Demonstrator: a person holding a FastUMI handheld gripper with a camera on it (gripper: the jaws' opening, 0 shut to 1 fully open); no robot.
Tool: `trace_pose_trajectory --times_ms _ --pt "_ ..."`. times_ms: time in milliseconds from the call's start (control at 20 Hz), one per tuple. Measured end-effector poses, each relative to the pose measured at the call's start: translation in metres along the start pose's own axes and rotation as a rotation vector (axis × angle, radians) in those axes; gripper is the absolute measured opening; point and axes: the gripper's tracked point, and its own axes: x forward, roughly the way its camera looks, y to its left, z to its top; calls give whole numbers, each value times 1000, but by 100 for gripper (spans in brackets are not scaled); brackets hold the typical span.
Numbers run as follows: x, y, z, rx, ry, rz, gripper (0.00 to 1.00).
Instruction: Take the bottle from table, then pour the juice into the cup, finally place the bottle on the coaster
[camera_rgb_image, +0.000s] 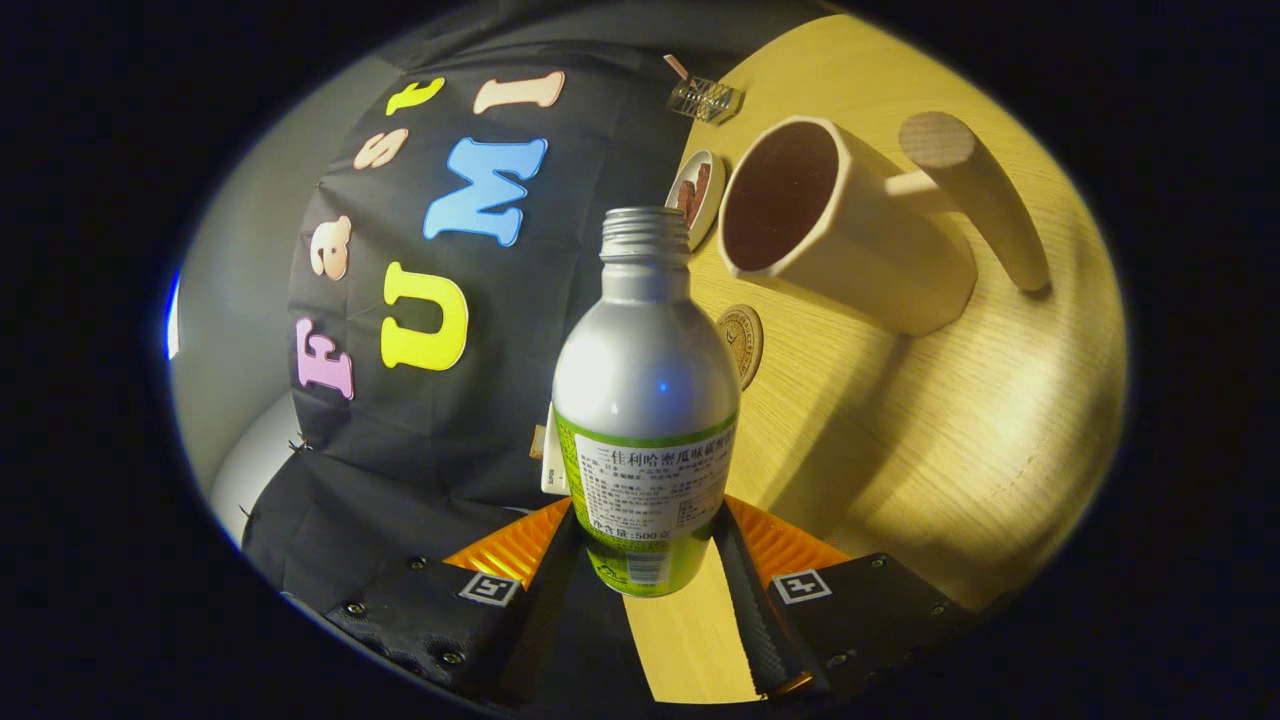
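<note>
**Bottle clamped in jaws, tilted view over counter**

The bottle (645, 400) sits in the centre of the frame, lower half between the two fingers. Body is silver metal w/ a threaded neck, no cap on, mouth open at the top. A green label w/ a white text panel wraps the lower part. The gripper (648, 560) has its jaws clamped on the bottle, one finger on each side of the label; ribbed orange parts show just behind the bottle base.

The cup (840, 235) is in the upper right, beyond the bottle, cream-coloured w/ a thick peg-like handle, inside looks dark. The coaster (742, 342) is a small round disc, just right of the bottle shoulder, between bottle and cup, partly hidden by the bottle. A small dish (697, 190) w/ brown pieces lies behind the cup rim, near the counter's far edge.

The counter (950, 450) is light wood; its far edge runs along the black cloth wall, approx. from the top centre down behind the bottle. Right and lower right of the frame is bare wood, wide free room there.
</note>
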Motion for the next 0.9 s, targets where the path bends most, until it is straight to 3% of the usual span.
trace_pose_trajectory --times_ms 900 --pt "6 26 2 303 7 58 77"
